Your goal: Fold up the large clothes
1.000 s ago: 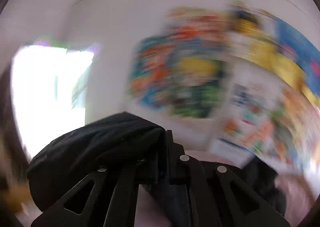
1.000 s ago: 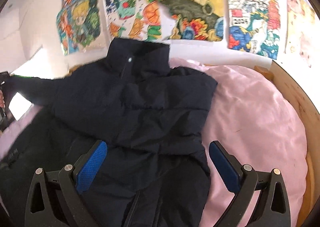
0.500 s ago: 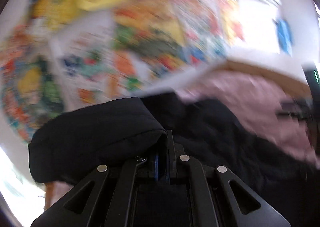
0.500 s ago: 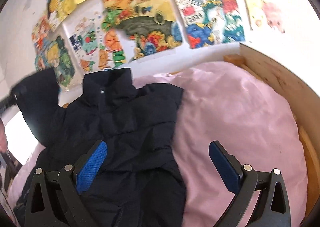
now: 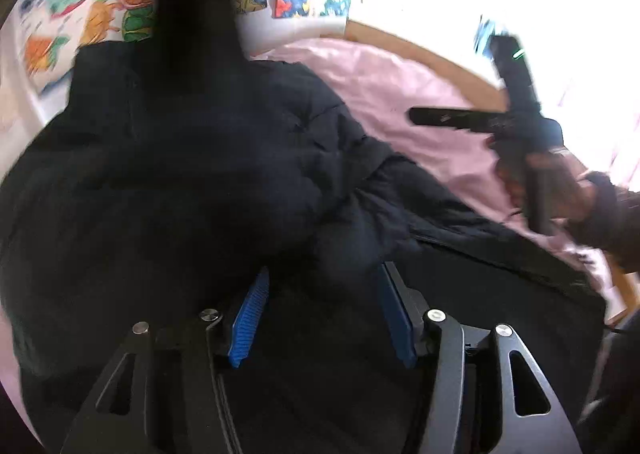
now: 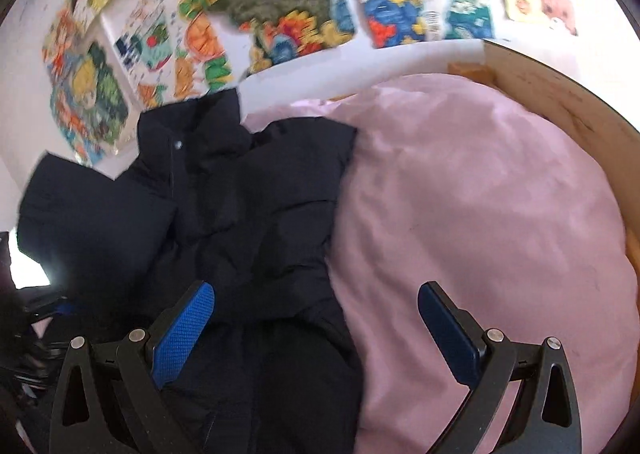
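left claw (image 5: 322, 314): jaws opening, angled downward | right claw (image 6: 316, 328): jaws spread wide, nothing gripped, angled downward

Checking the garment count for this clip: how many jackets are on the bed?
1: a dark padded jacket spread over the left part of the pink bedding, collar towards the wall. Others could lie beneath it.

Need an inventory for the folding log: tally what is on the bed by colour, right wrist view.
Dark navy padded jacket: 1
Pale pink quilted duvet: 1
Total: 2
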{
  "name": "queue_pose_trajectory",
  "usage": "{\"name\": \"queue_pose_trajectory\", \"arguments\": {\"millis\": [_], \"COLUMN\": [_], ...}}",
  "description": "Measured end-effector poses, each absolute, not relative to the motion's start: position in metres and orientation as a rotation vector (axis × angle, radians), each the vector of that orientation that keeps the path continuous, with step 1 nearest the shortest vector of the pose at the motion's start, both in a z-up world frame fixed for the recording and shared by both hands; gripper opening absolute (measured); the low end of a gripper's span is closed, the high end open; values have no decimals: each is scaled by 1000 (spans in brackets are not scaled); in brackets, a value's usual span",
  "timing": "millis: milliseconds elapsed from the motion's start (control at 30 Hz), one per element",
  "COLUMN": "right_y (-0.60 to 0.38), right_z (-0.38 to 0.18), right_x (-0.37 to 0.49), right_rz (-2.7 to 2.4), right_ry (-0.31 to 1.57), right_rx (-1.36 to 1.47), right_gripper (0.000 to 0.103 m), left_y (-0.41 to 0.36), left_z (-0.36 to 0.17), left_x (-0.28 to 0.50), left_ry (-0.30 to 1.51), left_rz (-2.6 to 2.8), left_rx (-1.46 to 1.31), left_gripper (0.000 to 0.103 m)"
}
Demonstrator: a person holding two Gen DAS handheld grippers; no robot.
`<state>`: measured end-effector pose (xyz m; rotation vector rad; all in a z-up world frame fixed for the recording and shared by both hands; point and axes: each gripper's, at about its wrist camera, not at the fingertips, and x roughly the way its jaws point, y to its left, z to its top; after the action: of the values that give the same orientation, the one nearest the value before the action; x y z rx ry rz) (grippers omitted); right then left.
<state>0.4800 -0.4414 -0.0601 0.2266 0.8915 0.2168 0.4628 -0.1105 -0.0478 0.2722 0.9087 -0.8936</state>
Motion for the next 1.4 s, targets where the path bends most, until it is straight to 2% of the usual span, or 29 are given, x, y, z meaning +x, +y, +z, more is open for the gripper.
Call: {"name": "queue_pose_trajectory", "arguments": {"millis": [100, 167, 233, 300, 433, 600, 800, 1000, 1167, 1200, 1233, 1267, 1333, 1367, 1400], "right_y": [-425, -423, -426, -429, -442, -478, -467, -474, -471, -470, -468, -469, -469, -468, -469], "right_z": [-58, -63, -81, -103, -133, -138, -131, -128, -129, -129, -129, -130, -131, -131, -128], "right_x": [486, 492, 498, 503, 500, 493, 508, 502, 506, 507, 508, 507, 507, 507, 508], "right_rz": [354, 510, 611, 683, 669, 650, 736, 788, 742, 723, 693, 668, 608, 563, 522], "right_ry": [892, 918, 972, 1000, 1004, 909, 902, 831, 873, 889, 909, 928, 970, 991, 995], "right_rx": [286, 464, 679, 862, 1073, 1241, 1208, 1291, 1225, 1204, 1172, 1145, 1070, 1025, 987], "right_gripper": [103, 103, 103, 103, 103, 103, 103, 103, 103, 98, 86, 78, 49, 39, 17], "left_y": [-69, -37, -10, 8, 33, 57, 65, 63, 66, 66, 66, 66, 65, 65, 65], "left_z": [-36, -29, -27, -28, -36, -51, -55, -60, -61, -61, -61, -61, -60, -59, -58], "left_x": [460, 464, 475, 492, 520, 544, 543, 540, 540, 539, 539, 539, 539, 538, 538], "left_ry": [873, 836, 795, 778, 787, 845, 865, 860, 867, 865, 864, 862, 857, 854, 848], "left_rz": [-810, -689, -515, -375, -192, -87, -67, -71, -71, -71, -71, -72, -70, -69, -69], "left_rx": [155, 75, 32, -27, -121, -151, -143, -121, -129, -126, -121, -116, -106, -102, -99], "left_gripper": [56, 57, 68, 72, 72, 72, 72, 72, 72, 72, 72, 72, 72, 72, 72]}}
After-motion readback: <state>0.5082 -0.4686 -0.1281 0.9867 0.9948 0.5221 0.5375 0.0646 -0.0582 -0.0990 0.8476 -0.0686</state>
